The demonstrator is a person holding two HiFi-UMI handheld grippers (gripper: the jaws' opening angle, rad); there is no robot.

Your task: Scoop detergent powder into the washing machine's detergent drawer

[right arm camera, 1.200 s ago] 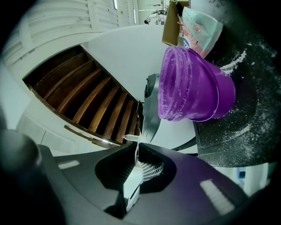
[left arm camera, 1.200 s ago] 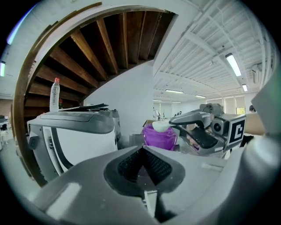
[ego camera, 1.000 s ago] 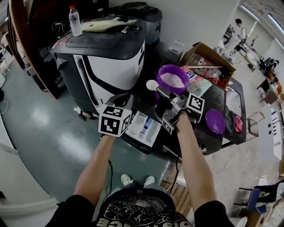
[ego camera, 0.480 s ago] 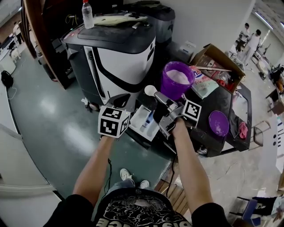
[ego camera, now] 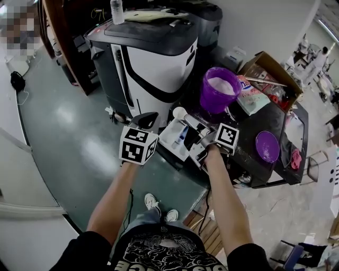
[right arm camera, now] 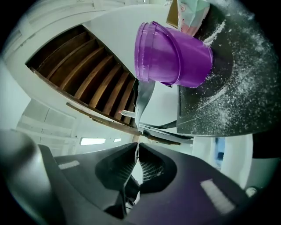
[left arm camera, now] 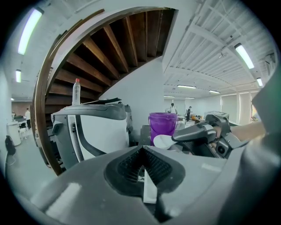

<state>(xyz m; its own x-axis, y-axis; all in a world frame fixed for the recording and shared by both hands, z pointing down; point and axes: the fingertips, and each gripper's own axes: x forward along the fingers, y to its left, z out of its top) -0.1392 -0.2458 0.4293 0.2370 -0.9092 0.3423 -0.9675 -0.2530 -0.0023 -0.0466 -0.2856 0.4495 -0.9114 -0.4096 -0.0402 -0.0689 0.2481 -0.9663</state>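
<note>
The black-and-white washing machine (ego camera: 148,58) stands ahead, with its white detergent drawer (ego camera: 170,142) pulled open below it. My right gripper (ego camera: 189,120) is shut on the handle of a white scoop (ego camera: 180,113), which hangs just above the drawer's far end. Whether the scoop carries powder is unclear. The purple bucket (ego camera: 220,90) of white powder stands on the black table behind it. In the right gripper view the scoop's handle (right arm camera: 142,103) runs edge-on from the closed jaws. My left gripper (ego camera: 147,119) hovers left of the drawer, shut with nothing visible in it.
A purple lid (ego camera: 266,145), a detergent bag (ego camera: 253,99) and an open cardboard box (ego camera: 271,69) sit on the black table (ego camera: 249,159), which is dusted with spilled powder (right arm camera: 228,92). A water bottle (ego camera: 116,10) stands on the machine. Green floor (ego camera: 63,143) lies left.
My right gripper has carried the scoop away from the purple bucket, down toward the open drawer. The left gripper has hardly moved.
</note>
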